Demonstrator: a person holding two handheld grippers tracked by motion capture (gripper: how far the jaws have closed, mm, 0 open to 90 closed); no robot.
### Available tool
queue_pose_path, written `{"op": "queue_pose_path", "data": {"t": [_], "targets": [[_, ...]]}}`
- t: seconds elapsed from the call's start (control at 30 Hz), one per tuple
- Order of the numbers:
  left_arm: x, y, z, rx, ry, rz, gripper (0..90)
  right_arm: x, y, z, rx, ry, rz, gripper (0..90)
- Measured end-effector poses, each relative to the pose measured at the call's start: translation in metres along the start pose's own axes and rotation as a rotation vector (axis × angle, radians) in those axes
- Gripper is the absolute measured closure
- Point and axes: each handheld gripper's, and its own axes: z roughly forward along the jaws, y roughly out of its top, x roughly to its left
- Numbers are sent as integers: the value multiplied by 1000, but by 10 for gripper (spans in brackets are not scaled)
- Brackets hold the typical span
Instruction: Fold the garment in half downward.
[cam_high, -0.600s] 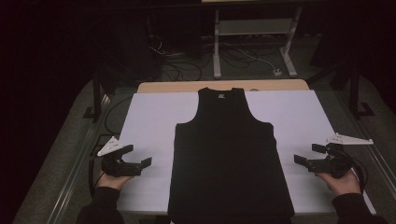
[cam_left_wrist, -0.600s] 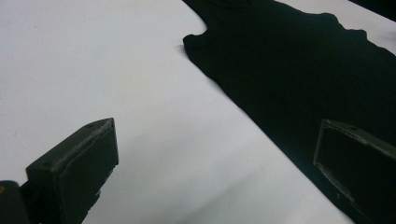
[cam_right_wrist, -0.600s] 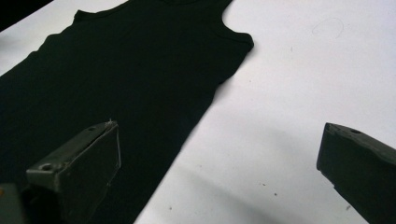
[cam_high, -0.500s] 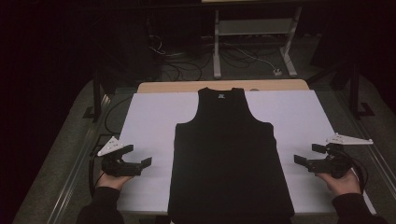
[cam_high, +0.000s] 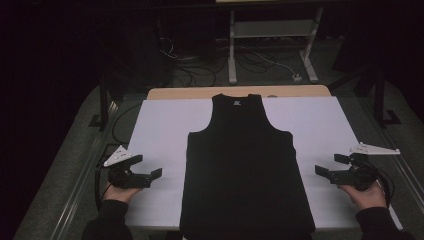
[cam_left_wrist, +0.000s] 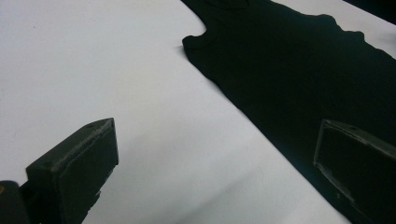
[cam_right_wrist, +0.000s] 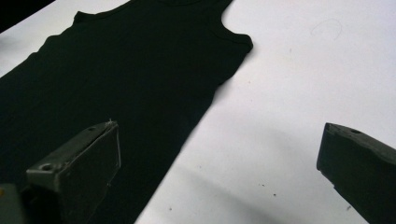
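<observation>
A black tank top (cam_high: 243, 167) lies flat on the white table cover (cam_high: 160, 125), neckline away from the person. The left gripper (cam_high: 150, 176) and right gripper (cam_high: 327, 170) flank its lower sides, apart from the fabric, jaws spread wide and empty.

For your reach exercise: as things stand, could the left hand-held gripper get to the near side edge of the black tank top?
Probably yes. The left hand-held gripper is open, pointing at the tank top, with bare white table cover between them and nothing in the way.
</observation>
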Motion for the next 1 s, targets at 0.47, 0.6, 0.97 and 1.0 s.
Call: {"op": "queue_pose_path", "data": {"t": [0.47, 0.6, 0.97, 1.0], "targets": [[-4, 14, 5, 15, -11, 30, 0, -4, 15, -3, -16, -11, 37, 0], [-5, 22, 9, 32, -15, 50, 0, -4, 21, -4, -12, -14, 27, 0], [-4, 43, 13, 50, -17, 76, 0, -2, 41, -4, 0, -16, -14, 0], [-4, 44, 13, 49, -17, 77, 0, -2, 43, -4, 4, -15, -16, 0]]}}
